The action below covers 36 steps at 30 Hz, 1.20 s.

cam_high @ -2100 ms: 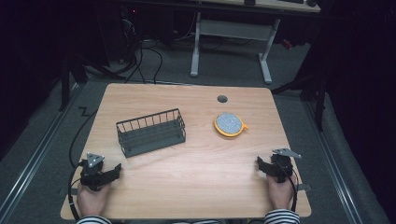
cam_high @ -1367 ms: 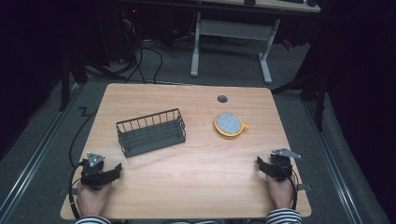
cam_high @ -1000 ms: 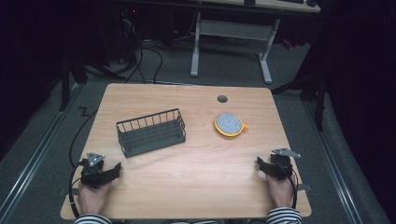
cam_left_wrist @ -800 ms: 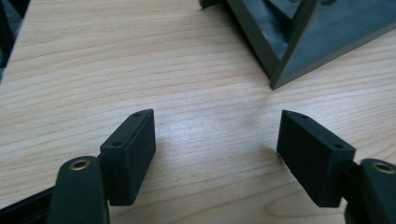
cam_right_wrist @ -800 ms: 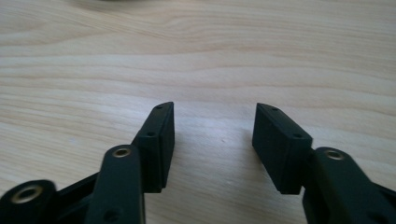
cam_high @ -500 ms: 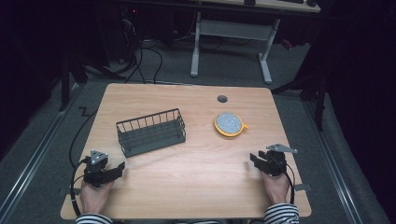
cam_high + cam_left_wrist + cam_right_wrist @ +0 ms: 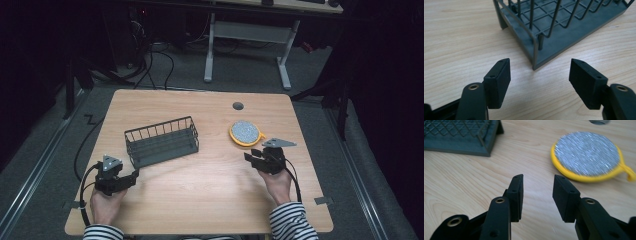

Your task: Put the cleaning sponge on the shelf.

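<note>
right gripper [image 7: 254,156] nearer scrubber [image 7: 245,132] (jaws narrowing, empty) | left gripper [image 7: 131,177] open

Dark room, grey carpet floor [image 7: 240,75], white-legged desk [image 7: 250,35] (cables [image 7: 160,55] beside it) beyond the wooden table [image 7: 210,200].

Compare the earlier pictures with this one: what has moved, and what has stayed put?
The right gripper moved up the table toward the scrubber, its jaws just closing on nothing. The left gripper edged toward the basket, also closing, empty. Basket and scrubber stayed put.
</note>
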Tool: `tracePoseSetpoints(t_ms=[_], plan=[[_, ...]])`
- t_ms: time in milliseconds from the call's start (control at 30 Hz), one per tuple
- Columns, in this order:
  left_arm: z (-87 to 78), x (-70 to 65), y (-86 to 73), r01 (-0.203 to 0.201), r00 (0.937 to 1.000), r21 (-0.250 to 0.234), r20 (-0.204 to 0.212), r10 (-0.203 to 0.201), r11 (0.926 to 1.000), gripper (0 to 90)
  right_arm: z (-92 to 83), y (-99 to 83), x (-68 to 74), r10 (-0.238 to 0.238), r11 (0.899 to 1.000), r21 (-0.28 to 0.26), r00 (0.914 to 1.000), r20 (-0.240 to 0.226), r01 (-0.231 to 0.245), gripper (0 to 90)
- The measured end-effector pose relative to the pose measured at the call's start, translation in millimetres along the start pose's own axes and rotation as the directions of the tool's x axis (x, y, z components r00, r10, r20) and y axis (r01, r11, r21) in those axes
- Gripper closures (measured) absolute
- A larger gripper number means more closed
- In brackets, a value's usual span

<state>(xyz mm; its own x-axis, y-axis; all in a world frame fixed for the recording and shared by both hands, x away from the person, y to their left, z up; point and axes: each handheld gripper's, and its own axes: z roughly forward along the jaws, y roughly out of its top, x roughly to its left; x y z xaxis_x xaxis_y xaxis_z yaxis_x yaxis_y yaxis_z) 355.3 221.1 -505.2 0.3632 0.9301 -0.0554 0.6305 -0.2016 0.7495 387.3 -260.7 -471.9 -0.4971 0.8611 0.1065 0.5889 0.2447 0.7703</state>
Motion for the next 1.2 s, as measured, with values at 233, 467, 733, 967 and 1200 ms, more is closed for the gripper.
tracePoseSetpoints(t_ms=[233, 467, 733, 967, 1200], plan=[[3.8, -1.3, 5.9, 0.017, 0.9998, 0.011, -0.007, -0.017, 0.9998, 41.3, 33.4, 27.8, 23.2, -0.052, 0.998, 0.034, 0.9962, -0.069, 0.055, 62.5], [11.5, 1.5, 8.5, 0.023, 0.9995, 0.016, -0.021, -0.023, 0.9996, 50.6, 65.9, 45.8, 46.9, -0.093, 0.993, 0.054, 0.9872, -0.130, 0.101, 63.8], [17.6, 3.9, 8.8, 0.034, 0.9994, 0.016, -0.010, -0.034, 0.9993, 62.8, 100.0, 56.0, 71.0, -0.122, 0.986, 0.090, 0.9780, -0.169, 0.138, 64.8], [18.5, 5.0, 9.2, 0.033, 0.9994, 0.018, -0.007, -0.033, 0.9993, 70.3, 120.2, 57.1, 76.2, -0.091, 0.986, 0.121, 0.9824, -0.163, 0.112, 67.1], [18.8, 5.2, 9.4, 0.030, 0.9995, 0.023, -0.005, -0.030, 0.9993, 76.3, 130.8, 61.5, 82.8, -0.110, 0.984, 0.120, 0.9806, -0.162, 0.130, 72.8]])
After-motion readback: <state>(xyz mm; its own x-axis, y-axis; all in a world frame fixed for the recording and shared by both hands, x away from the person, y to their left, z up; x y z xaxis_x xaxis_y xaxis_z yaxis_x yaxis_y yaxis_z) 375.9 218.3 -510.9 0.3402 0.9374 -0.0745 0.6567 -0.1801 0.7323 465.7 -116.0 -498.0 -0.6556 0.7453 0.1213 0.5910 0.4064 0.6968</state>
